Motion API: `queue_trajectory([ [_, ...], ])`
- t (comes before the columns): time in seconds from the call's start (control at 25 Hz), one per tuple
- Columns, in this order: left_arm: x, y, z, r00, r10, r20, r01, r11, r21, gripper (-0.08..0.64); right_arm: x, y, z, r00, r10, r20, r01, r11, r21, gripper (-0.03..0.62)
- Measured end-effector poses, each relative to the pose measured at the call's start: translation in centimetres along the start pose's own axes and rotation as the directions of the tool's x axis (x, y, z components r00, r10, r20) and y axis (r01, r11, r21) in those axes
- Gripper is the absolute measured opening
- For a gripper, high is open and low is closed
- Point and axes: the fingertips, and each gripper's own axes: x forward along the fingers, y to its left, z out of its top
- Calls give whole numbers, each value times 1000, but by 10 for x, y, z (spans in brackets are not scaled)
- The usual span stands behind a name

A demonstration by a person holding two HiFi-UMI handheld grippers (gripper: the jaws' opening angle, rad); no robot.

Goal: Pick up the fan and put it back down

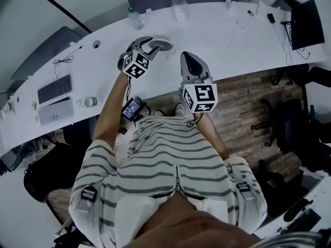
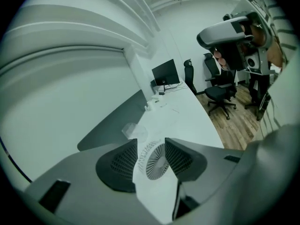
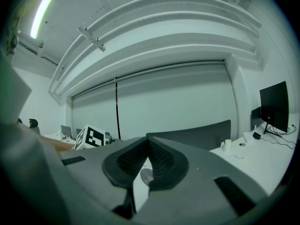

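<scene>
While the left hand-held gripper [image 2: 151, 139] stands open astride the fan [image 2: 157, 162], which rests on the far tabletop [image 1: 222, 35], square both pads on its rim before closing; the right hand-held gripper [image 3: 148, 146] stays out, shut and empty.

Striped short-sleeved shirt [image 1: 170, 159] — pale, dark bands; grey left gripper [image 1: 150, 45], right gripper [image 1: 189, 58], black-white marker cubes [image 1: 135, 65] [image 1: 200, 97].
</scene>
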Motion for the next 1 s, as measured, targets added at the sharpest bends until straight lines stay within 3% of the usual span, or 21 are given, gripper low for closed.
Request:
queue_trajectory([
  [0.12, 9, 7, -6, 999, -36, -4, 36, 999, 30, 185, 1, -1, -3, 1000, -8, -11, 8, 1000, 0, 11],
  [0.32, 26, 13, -32, 991, -103, -81, 110, 990, 89, 189, 3, -4, -1, 1000, -16, -11, 16, 1000, -5, 11],
  [0.6, 40, 13, -37, 983, -146, -107, 156, 984, 88, 202, 6, -5, -1, 1000, -22, -15, 22, 1000, -12, 11],
  [0.88, 59, 9, -43, 961, -187, -201, 235, 940, 247, 207, 6, -10, -4, 999, -35, -18, 35, 999, -8, 11],
  [1.0, 70, 9, -48, 946, -227, -232, 285, 922, 261, 212, 7, -14, -6, 999, -42, -22, 42, 999, -4, 11],
])
